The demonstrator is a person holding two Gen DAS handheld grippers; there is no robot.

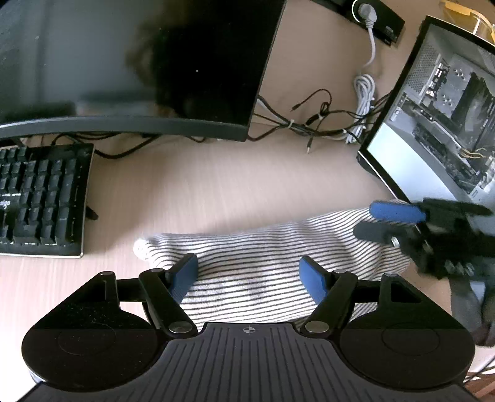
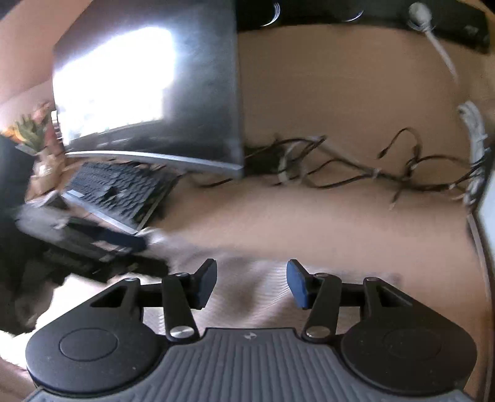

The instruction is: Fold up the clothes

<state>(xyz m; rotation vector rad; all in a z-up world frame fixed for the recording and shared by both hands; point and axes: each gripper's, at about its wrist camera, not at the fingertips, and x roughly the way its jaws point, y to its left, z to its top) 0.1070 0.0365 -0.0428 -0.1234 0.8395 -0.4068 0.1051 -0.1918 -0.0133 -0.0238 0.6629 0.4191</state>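
A white garment with thin black stripes (image 1: 266,247) lies flat and elongated on the light wooden desk (image 1: 201,185). My left gripper (image 1: 249,275) hovers over its near-left part, blue pads spread wide on either side of the cloth without pinching it. My right gripper (image 1: 366,221) reaches in from the right over the garment's far right end, jaws apart. The right wrist view is motion-blurred: the right gripper (image 2: 250,284) stands open above the pale striped cloth (image 2: 247,306), with the left gripper (image 2: 145,250) at the cloth's left end.
A dark monitor (image 1: 185,62) stands behind the garment, with a black keyboard (image 1: 40,198) to the left. A tangle of cables (image 1: 309,123) runs along the back. A computer case with a see-through side (image 1: 448,108) stands at the right, and a power strip (image 1: 377,15) lies behind it.
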